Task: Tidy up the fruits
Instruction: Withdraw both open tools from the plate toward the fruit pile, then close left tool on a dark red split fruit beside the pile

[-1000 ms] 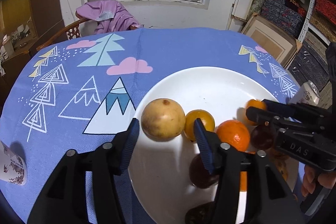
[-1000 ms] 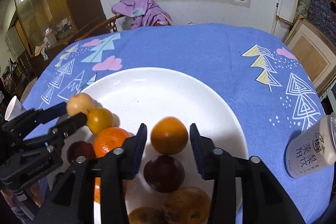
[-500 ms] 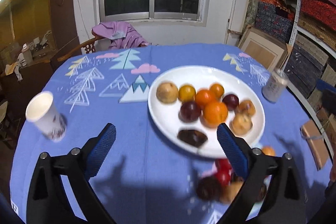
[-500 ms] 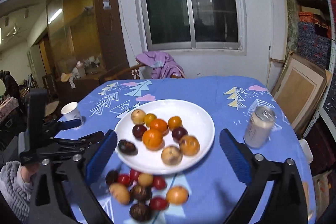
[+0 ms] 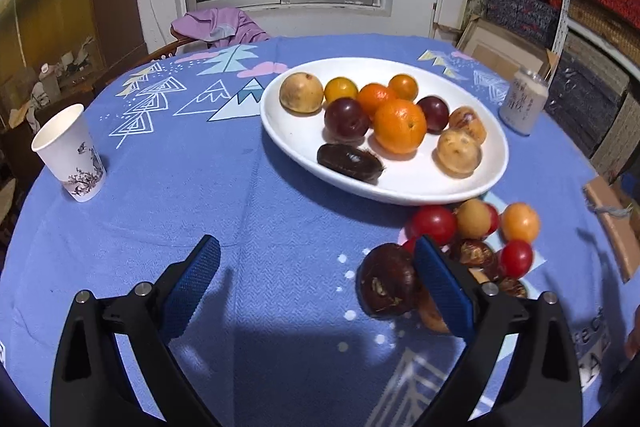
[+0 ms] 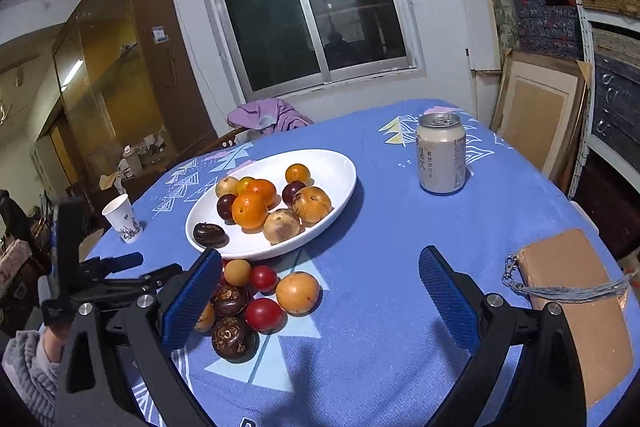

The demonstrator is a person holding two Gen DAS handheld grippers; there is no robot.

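Ten fruits sit on the white plate [image 5: 404,187] mid-table: oranges, dark plums, tan ones, one shrivelled dark piece at its near rim; a loose pile [image 6: 256,303] of red, tan and brown fruit lies on the blue cloth just in front of it. L gripper [image 5: 318,285] hangs angled down over bare cloth left of the pile, jaws wide apart, empty, opening. R gripper [image 6: 320,291] jaws wide apart, nothing between, pile by its left finger; clear cloth ahead, can [image 6: 441,153] beyond, brown pouch [image 6: 576,291] at the right edge.

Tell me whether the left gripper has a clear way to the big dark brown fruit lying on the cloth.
Probably yes. The left gripper is open and empty, and the dark brown fruit lies on the tablecloth just inside its right finger, with bare cloth in front. Neighbouring fruits crowd its far side.
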